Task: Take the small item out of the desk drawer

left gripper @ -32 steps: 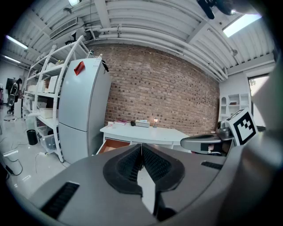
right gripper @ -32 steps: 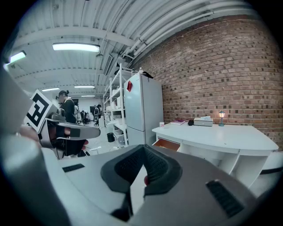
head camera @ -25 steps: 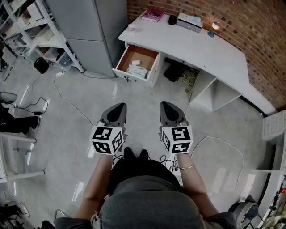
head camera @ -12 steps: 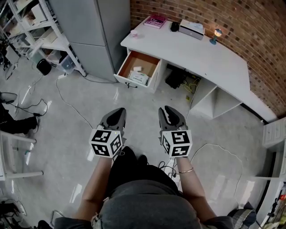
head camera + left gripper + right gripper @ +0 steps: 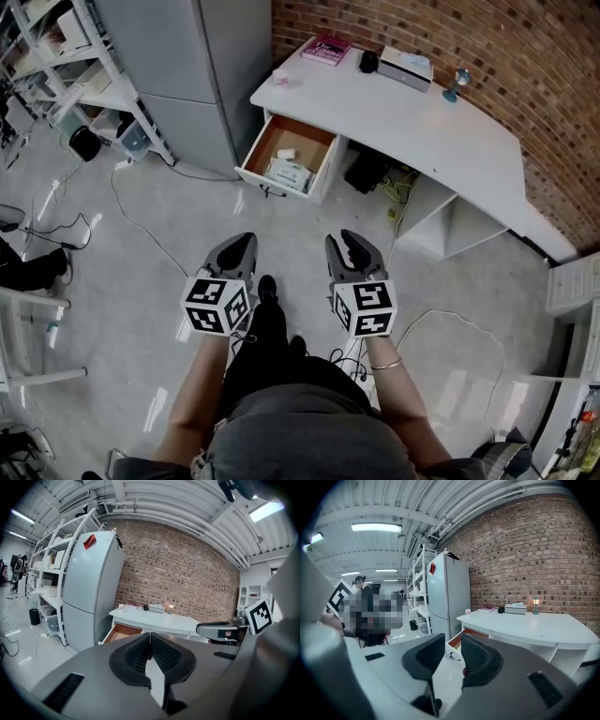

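The white desk (image 5: 412, 112) stands against the brick wall, its wooden drawer (image 5: 258, 150) pulled open. In the drawer lie a small white item (image 5: 285, 154) and a larger white box (image 5: 289, 174). Both grippers hover over the floor, well short of the drawer and pointing toward it. My left gripper (image 5: 242, 242) is shut with nothing in it; its pads (image 5: 159, 653) meet. My right gripper (image 5: 349, 246) has just been opening and stands open, with nothing between its pads (image 5: 476, 660). The open drawer (image 5: 459, 638) shows beyond the right gripper's jaws.
A tall grey cabinet (image 5: 187, 66) stands left of the drawer, with a shelving rack (image 5: 84, 75) beyond it. Cables (image 5: 141, 220) trail over the floor. On the desktop are a pink book (image 5: 326, 50), a white box (image 5: 406, 67) and a small lamp (image 5: 457, 84).
The right gripper's jaws have parted from shut. Both grippers have shifted a little with the person's step, and a foot now shows between them.
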`<move>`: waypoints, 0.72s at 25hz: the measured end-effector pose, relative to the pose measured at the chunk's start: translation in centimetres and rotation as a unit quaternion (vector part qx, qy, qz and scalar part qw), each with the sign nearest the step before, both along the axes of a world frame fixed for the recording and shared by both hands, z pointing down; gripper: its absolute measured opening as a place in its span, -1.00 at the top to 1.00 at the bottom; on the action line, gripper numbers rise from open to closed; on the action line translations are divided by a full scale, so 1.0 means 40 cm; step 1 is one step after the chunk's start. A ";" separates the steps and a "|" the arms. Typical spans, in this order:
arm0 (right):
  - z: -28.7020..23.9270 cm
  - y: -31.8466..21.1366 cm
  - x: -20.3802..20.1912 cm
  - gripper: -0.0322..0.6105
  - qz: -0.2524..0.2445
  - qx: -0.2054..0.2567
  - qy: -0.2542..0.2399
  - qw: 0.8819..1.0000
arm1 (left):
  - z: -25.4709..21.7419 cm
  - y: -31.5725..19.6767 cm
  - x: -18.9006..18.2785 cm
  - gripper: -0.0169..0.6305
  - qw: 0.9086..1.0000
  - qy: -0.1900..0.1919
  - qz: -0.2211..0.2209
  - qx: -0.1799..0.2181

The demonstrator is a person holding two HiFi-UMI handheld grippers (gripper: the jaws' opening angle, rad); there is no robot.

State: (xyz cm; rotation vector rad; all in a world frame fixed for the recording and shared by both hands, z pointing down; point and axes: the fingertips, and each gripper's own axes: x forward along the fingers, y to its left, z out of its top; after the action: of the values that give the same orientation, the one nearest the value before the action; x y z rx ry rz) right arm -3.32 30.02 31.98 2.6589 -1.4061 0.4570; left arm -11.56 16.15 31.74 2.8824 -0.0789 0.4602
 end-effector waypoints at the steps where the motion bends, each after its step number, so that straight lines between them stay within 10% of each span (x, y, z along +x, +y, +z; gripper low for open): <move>1: 0.000 -0.013 0.015 0.59 0.000 -0.003 0.002 1.000 | 0.004 -0.016 0.016 0.88 1.000 -0.001 0.000 -0.002; 18: 0.066 -0.353 0.311 0.36 -0.021 -0.069 -0.012 0.997 | 0.057 -0.378 0.332 0.87 0.999 -0.021 0.009 -0.033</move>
State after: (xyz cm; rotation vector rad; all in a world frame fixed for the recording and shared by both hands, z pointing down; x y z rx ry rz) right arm 9.11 15.90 34.60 2.5193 -1.3804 0.5604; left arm 1.72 1.04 34.02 2.8119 -0.0434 0.5159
